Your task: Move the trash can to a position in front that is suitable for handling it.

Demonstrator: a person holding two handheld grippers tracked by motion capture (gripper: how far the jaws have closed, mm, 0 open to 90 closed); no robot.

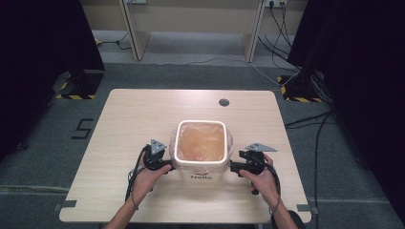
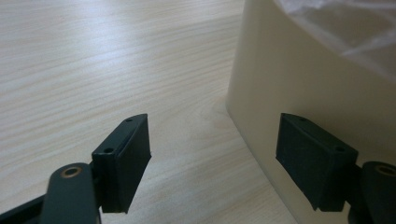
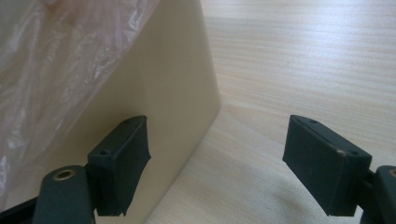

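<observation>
Both grippers flanked the cream bin (image 1: pixel 200 164), which stood near the middle of the counter's near edge, lined with a clear plastic bag (image 1: pixel 200 140). Left gripper (image 1: pixel 165 166) sat at the bin's left wall with jaws wide and nothing between them; right gripper (image 1: pixel 235 167) sat at its right wall, equally wide. Judging by this, neither of the 2 had gripped anything yet, so handling the bin or bag remained ahead. Pale wooden counter (image 1: pixel 129 114) lay bare around it.
</observation>
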